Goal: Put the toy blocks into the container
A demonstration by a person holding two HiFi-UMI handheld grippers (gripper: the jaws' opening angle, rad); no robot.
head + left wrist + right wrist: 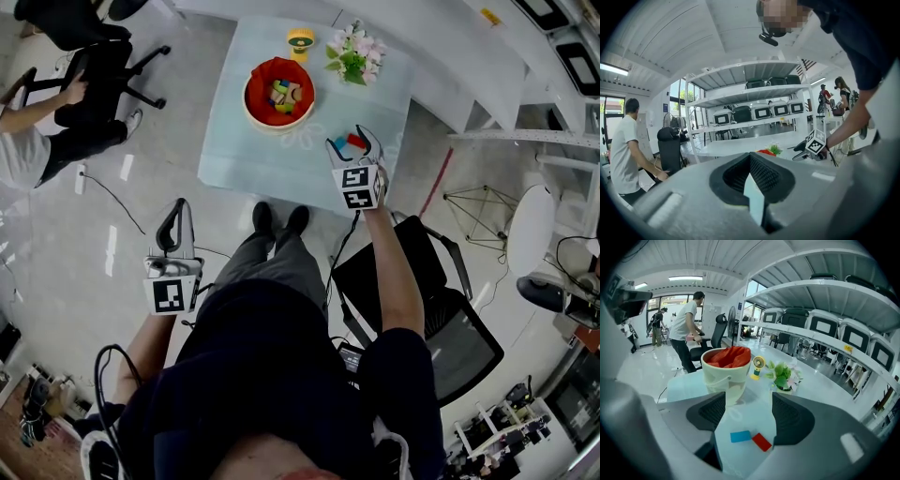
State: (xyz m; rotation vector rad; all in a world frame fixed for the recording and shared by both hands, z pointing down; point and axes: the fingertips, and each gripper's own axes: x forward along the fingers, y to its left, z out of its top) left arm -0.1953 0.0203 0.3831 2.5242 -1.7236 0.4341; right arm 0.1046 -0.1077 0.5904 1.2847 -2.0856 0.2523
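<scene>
A pale table (234, 141) is seen from above, and the container (249, 103), a white bucket lined in red, is set on it towards the far side. All places below are given from this container. A black office chair (450, 328) is seen on the floor well away from it, off the table's near right corner. A person in a white shirt (23, 150) is seated well to its left, clear of the table.

The right gripper (352, 142) is held over the table to the near right of the container and is tilted down at the tabletop. Its jaws are spread wide and nothing is gripped by them. In the right gripper view (749, 413) the container (723, 378) is framed just beyond the left jaw. The left gripper (176, 230) is kept well short of the container, off the table's near edge on the left. Its jaws (750, 161) are brought together at the tips and nothing is held in them.

A small pot of flowers (354, 54) is placed just to the right of the container, slightly beyond it. A little yellow fan (300, 39) is stood just behind the container. Several coloured toy blocks (284, 95) are already piled inside it. A blue block (740, 436) and a red block (761, 442) are left on the tabletop to its near right. They are laid flat, touching at one end, in the gap between the right gripper's open jaws and untouched by the pads.
</scene>
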